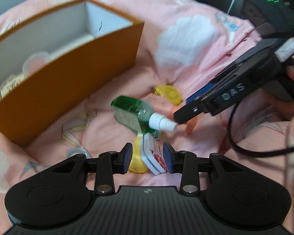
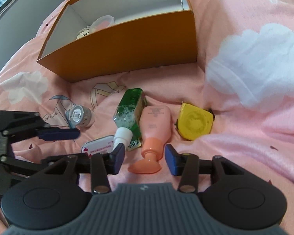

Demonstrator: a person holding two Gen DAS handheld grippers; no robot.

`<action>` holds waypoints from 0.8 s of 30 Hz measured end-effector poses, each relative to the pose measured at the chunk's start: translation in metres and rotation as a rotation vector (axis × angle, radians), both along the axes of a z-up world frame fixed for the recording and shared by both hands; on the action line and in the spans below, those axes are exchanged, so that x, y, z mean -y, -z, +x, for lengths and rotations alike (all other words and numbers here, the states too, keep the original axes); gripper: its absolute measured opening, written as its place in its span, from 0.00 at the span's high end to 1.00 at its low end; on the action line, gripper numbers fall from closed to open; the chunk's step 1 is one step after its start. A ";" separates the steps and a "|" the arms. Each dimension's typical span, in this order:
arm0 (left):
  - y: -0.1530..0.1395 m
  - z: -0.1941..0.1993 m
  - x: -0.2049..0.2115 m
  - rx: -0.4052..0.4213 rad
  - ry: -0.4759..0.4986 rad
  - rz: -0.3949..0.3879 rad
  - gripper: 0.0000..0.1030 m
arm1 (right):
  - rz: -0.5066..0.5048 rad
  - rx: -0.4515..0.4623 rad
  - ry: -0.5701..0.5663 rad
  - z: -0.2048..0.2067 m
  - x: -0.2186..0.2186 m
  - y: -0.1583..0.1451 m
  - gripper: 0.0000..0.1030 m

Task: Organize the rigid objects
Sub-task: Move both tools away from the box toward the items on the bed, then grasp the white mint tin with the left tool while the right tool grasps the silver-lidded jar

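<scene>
Straddling the peach tube [image 2: 155, 129], right gripper [image 2: 145, 156] jaws wide open; left gripper [image 1: 148, 156] open, possibly touching white tin [image 1: 153, 156].

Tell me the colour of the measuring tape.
Yellow measuring tape, clearest in the right wrist view.

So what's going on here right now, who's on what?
Both tongs are open over loose items on the pink bedspread. The left tongs straddle the white tin; the right tongs frame the cap of the peach tube. Neither is gripped yet. The green spray bottle, yellow tape measure and small jar lie nearby. The orange box already holds a few things.
</scene>
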State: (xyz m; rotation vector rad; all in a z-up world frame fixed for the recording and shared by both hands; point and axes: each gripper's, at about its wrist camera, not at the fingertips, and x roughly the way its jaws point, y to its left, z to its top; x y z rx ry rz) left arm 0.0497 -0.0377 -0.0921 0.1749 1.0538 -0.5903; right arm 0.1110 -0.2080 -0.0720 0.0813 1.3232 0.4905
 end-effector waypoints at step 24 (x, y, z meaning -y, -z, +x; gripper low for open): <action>-0.028 -0.019 -0.042 -0.002 -0.266 -0.039 0.81 | -0.025 0.144 -0.296 0.006 -0.056 -0.018 0.52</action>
